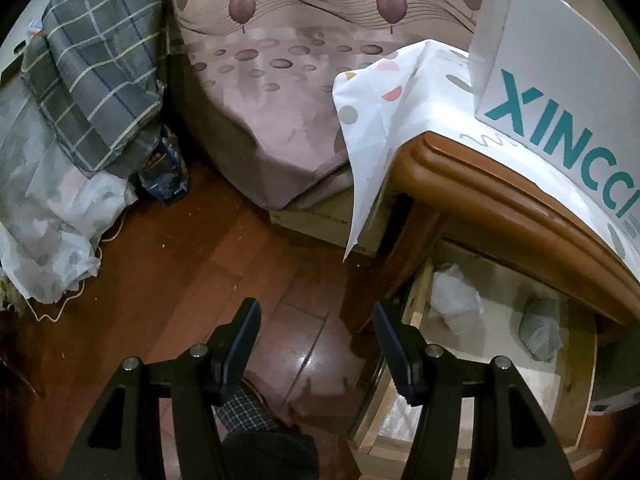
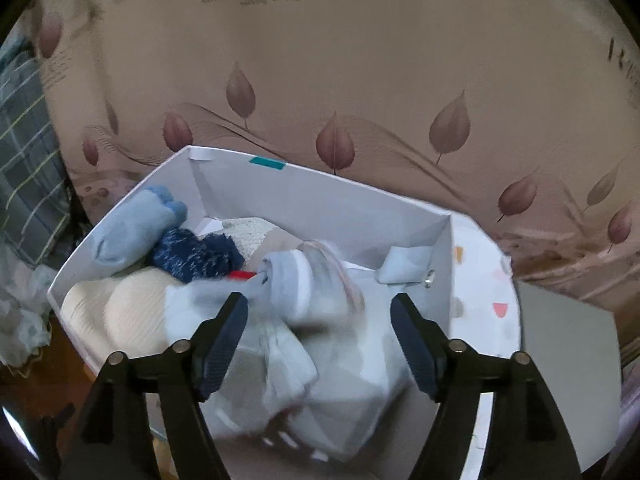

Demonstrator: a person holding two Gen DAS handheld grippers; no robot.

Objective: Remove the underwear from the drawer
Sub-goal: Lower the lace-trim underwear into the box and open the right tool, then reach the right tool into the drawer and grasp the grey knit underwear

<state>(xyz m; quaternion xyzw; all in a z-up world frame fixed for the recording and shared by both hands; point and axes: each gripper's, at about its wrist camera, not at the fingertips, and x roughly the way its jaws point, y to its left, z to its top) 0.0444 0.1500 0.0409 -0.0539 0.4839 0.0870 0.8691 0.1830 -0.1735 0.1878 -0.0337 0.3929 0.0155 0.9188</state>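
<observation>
Bedroom: wood floor (image 1: 168, 280) below you, bed (image 1: 280, 128) beyond it, and a nightstand (image 1: 500, 184) between, carrying a white box (image 2: 320, 208).
Left gripper: your left gripper (image 1: 316, 340) hangs over the floor just beside the open drawer (image 1: 500, 320), jaws spread halfway with nothing between them; park it there, clear of the drawer mouth.
Drawer: two bundled pieces remain inside, a pale one (image 1: 456, 300) near the front corner and a grey one (image 1: 540, 328) further in, under the nightstand's top edge.
Right gripper: your right gripper (image 2: 320, 332) is over the box with jaws spread wide; neither pad presses on the cloth.
Underwear: the pale blue-grey piece (image 2: 304, 320) lies between and below your jaws, on top of the pile in the box; it is blurred, so I cannot tell whether it has settled.
Step, as I judge it: you are letting go into the box. Lift straight up and away so no fabric snags on a pad.
Box contents: light blue roll (image 2: 136, 228) and dark blue bundle (image 2: 196, 256) sit at the far left; avoid dragging them out.
Next, likely: go for the pale piece first, as it is easier to reach.
</observation>
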